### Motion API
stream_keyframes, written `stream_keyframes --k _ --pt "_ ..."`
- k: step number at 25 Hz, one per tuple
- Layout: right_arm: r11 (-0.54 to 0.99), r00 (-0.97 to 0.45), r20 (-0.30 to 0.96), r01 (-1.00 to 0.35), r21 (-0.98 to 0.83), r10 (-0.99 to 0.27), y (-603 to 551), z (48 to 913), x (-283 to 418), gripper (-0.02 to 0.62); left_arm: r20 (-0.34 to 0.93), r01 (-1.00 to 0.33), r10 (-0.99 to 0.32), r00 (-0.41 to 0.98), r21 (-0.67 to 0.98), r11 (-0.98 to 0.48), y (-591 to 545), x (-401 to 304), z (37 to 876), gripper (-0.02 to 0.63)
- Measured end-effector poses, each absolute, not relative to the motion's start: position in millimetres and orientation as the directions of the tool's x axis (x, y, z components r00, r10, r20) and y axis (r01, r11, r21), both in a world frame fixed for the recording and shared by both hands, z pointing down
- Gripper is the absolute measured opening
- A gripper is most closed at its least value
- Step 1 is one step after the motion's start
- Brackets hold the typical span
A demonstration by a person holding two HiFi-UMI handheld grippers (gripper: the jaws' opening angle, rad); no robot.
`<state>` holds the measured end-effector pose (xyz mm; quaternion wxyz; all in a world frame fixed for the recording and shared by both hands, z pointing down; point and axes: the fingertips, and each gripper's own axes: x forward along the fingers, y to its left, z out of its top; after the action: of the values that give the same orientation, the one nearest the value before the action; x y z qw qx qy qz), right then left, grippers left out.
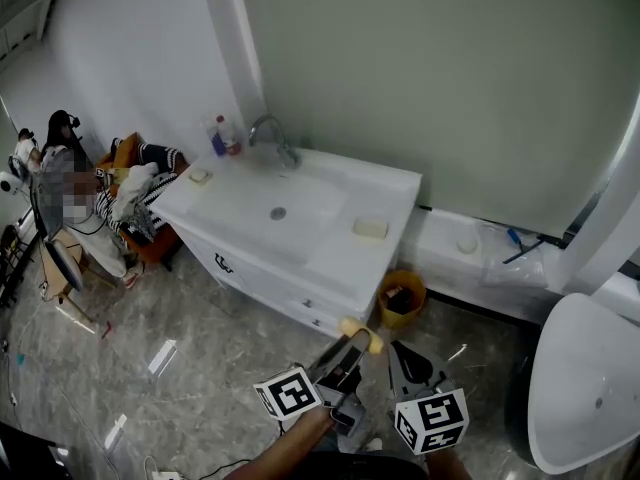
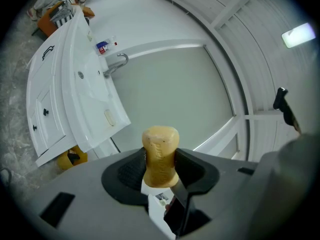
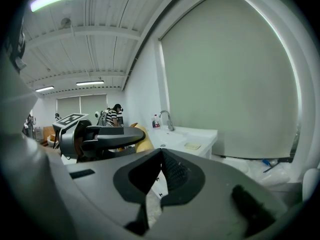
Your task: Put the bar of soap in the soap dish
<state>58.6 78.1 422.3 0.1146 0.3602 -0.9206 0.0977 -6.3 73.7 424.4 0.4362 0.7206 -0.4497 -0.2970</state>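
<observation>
I read no legible text, number or brand in any view. The bar of soap (image 2: pixel 160 154) carries faint embossed marks on its face, and I cannot resolve them into letters. The bottles (image 2: pixel 106 46) bear red and blue labels, with print too small to read. The marker cubes (image 1: pixel 288 392) show black-and-white square patterns only, no characters.

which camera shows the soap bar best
The left gripper view: the bar of soap stands large at centre, clamped between the left gripper's jaws. The head view shows it small at that gripper's tip; the right gripper view shows only a yellow edge.
</observation>
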Motion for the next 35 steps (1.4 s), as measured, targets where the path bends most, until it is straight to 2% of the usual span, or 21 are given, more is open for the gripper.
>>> stream_keyframes --k 13,18,22,35 --pt "0.68 -0.667 0.306 -0.729 -0.081 -0.679 11.6 429.3 2.8 0.012 -0.062 -0.346 -0.875 0.48 0.903 -0.253 1.9 -60.0 432.3 0.181" --pt "0.667 -0.651 0.313 -0.742 -0.069 -0.692 -5.0 428.4 -25.7 0.012 -0.013 -0.335 -0.873 0.488 0.92 -0.201 -12.7 -86.8 441.1 0.183" --pt "0.654 -0.636 0.315 -0.754 -0.058 -0.705 -16.3 426.0 -48.3 0.012 -0.075 -0.319 -0.852 0.518 0.907 -0.274 -27.2 -106.3 430.0 0.181" --pt "0.612 -0.589 0.315 -0.791 -0.033 -0.744 -51.9 425.8 -109.9 0.012 -0.093 -0.287 -0.821 0.563 0.91 -0.299 -65.6 -169.7 433.6 0.181"
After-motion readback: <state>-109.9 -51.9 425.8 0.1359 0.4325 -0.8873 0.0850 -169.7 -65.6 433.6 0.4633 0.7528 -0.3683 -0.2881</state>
